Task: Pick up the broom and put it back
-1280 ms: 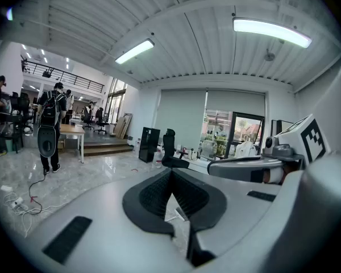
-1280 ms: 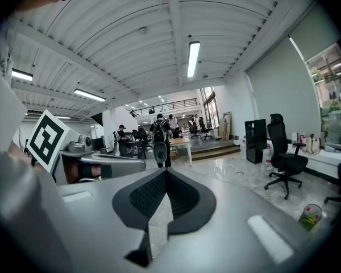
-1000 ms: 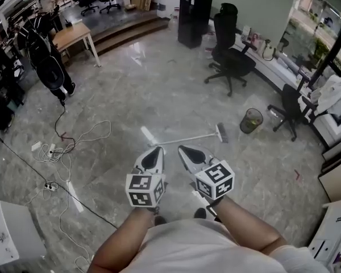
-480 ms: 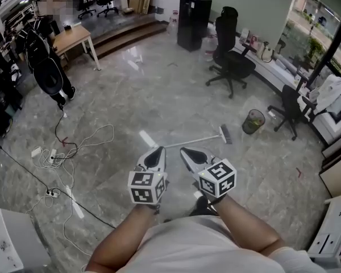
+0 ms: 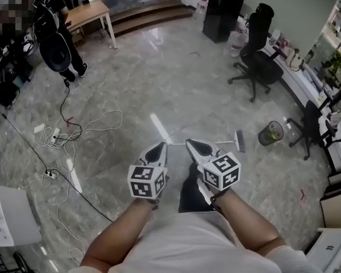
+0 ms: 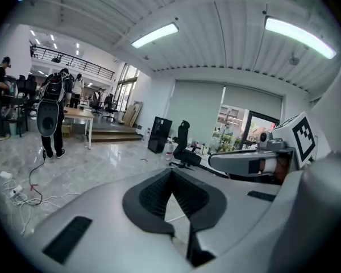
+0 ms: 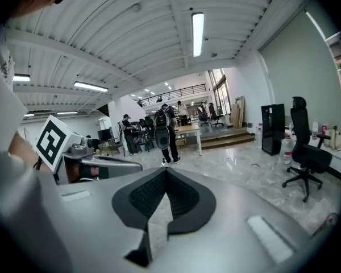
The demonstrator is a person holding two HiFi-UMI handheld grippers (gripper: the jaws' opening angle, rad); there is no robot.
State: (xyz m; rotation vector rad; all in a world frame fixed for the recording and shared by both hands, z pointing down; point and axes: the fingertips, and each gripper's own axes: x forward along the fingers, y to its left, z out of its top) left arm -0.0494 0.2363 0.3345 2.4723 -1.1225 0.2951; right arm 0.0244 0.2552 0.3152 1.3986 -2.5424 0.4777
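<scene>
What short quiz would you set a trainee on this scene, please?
1. True or false: the right gripper already holds the broom.
2. Which stands nearest the broom's head? A. wastebasket B. wooden table C. black cabinet
3. Are the jaws of the left gripper apart or together?

Key: 1 false, the broom lies on the floor ahead of both grippers; 2 A; 3 together, with nothing between them.

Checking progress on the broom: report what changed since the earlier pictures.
The person walked closer to the broom; its handle now lies just beyond the left tongs and right tongs. Nothing grasped: both stay shut and empty; the broom still lies on the floor.
</scene>
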